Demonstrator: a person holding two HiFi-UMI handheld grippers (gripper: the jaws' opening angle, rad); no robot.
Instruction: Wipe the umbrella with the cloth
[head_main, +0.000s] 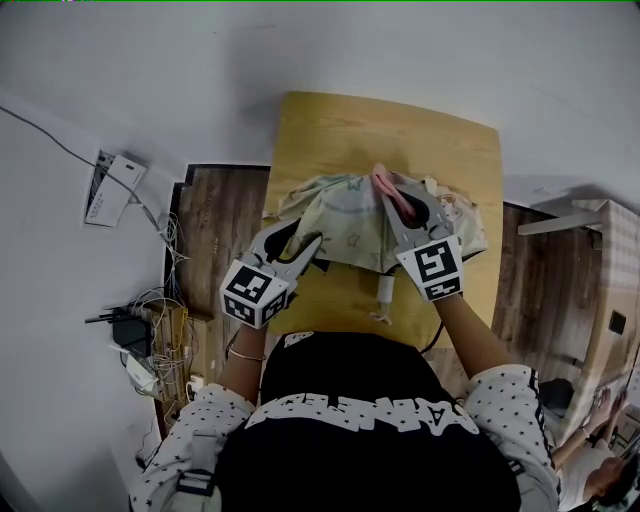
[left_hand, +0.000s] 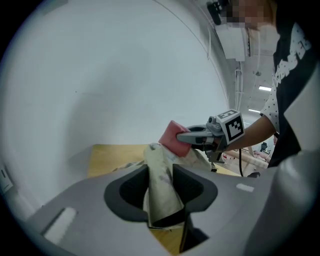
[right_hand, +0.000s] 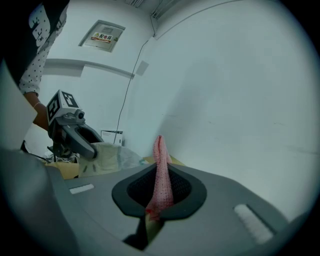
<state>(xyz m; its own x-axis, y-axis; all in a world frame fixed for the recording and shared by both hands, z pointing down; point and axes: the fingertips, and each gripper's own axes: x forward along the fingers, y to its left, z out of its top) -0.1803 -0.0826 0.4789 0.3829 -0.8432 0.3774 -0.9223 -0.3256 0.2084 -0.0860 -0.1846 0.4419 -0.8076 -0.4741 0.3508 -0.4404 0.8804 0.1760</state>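
Observation:
A pale cream patterned umbrella (head_main: 345, 215) lies collapsed on the wooden table (head_main: 330, 125). My left gripper (head_main: 303, 235) is shut on a fold of its fabric (left_hand: 161, 182) at the umbrella's near left side. My right gripper (head_main: 392, 195) is shut on a pink cloth (head_main: 383, 182), which rests on top of the umbrella toward its right. The right gripper view has the pink cloth (right_hand: 161, 172) standing upright between the jaws, with the left gripper (right_hand: 75, 136) and umbrella fabric (right_hand: 106, 157) off to the left. Seen from the left gripper, the right gripper (left_hand: 196, 136) presses the cloth (left_hand: 173, 137) onto the canopy.
The umbrella's handle (head_main: 385, 290) points at the table's near edge, close to my body. A tangle of cables and plugs (head_main: 140, 335) lies on the floor at the left, under a white wall box (head_main: 110, 188). Wooden furniture (head_main: 600, 300) stands at the right.

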